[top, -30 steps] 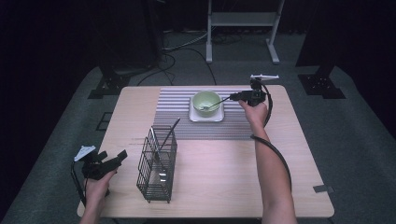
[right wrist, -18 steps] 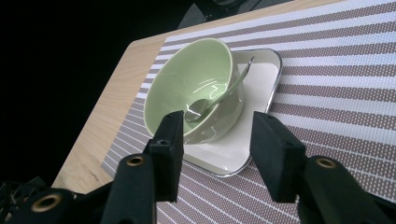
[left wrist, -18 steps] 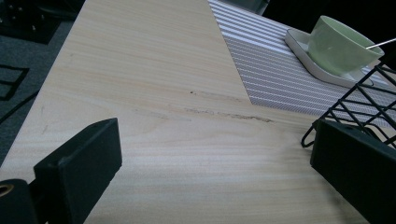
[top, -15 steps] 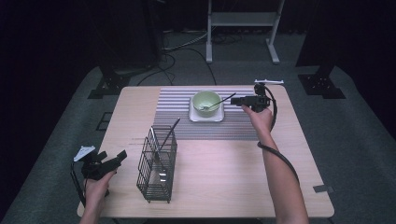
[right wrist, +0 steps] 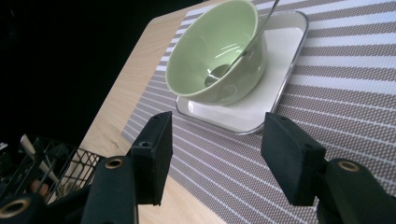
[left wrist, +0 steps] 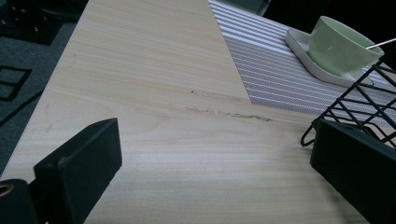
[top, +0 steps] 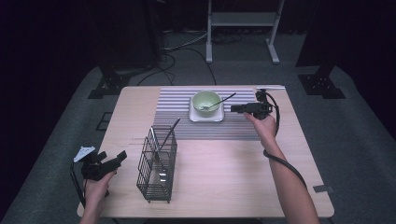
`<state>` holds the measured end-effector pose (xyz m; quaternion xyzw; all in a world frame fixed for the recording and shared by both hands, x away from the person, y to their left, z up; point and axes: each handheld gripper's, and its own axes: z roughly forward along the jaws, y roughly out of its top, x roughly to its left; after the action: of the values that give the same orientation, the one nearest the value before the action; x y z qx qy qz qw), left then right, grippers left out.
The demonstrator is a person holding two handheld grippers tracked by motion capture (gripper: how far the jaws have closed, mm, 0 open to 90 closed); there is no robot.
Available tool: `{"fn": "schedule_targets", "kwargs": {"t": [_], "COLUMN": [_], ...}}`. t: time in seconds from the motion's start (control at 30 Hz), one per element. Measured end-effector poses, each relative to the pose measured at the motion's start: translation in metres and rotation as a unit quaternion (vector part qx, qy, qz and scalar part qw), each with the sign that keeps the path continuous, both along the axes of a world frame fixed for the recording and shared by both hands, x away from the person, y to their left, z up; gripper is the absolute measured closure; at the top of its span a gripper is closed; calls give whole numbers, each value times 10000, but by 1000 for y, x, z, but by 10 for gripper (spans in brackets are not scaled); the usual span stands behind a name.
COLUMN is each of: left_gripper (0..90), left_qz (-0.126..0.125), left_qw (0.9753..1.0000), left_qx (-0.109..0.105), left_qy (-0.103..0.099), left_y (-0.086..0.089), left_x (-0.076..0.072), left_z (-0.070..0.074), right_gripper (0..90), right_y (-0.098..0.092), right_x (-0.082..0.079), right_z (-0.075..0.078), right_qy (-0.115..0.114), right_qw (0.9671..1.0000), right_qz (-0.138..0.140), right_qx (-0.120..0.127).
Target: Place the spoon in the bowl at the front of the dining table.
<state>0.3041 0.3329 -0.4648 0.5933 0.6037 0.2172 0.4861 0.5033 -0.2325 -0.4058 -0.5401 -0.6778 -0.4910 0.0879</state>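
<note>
You are holding the left tool [top: 112, 161] over the worktop's [top: 233, 182] near left corner, jaws standing wide apart and gripping nothing, just beside the black wire basket [top: 157, 164]. Farther right, the green bowl [top: 207, 101] is sitting on a white square plate [top: 206, 115] on the striped mat [top: 177, 109], a spoon [top: 219, 101] resting inside it. You are keeping the right tool [top: 238, 109] just beside that plate, jaws open and empty.

Your right gripper [top: 235, 109] sits at two o'clock, arm stretched forward, jaws parted and pointing toward nine o'clock. Your left gripper [top: 122, 156] rests at eight o'clock, jaws wide apart, aimed toward two o'clock.
</note>
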Motion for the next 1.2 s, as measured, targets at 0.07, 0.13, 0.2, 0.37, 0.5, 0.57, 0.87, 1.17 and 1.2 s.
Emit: {"fn": "schedule_targets", "kwargs": {"t": [0.07,0.13,0.2,0.37,0.5,0.57,0.87,1.17,1.2], "left_gripper": [10,10,10,10,10,10,10,10,10], "left_qz": [16,21,23,15,20,25,29,33,36], "left_qw": [10000,10000,10000,10000,10000,10000,10000,10000,10000], "left_qx": [-4,-13,-11,7,15,17,13,7,3], "left_qy": [-2,-7,-9,-8,-5,-6,-1,6,6], "left_y": [0,1,1,0,0,0,0,1,1], "left_x": [0,-1,-1,-1,-2,-2,-2,-2,-3], "left_z": [0,0,0,0,0,0,0,0,0], "right_gripper": [416,410,404,384,364,352,333,314,311], "right_y": [1,2,3,6,6,6,6,7,8], "right_x": [-3,-6,-9,-17,-21,-23,-33,-45,-46], "right_z": [-1,-1,-1,-2,-4,-5,-10,-13,-14], "right_qy": [-14,-7,-19,-4,7,25,74,118,112], "right_qw": [10000,9999,9998,9995,9993,9992,9986,9976,9975], "right_qz": [61,111,181,326,370,388,517,686,694], "right_qx": [2,6,18,21,29,52,59,50,42]}}
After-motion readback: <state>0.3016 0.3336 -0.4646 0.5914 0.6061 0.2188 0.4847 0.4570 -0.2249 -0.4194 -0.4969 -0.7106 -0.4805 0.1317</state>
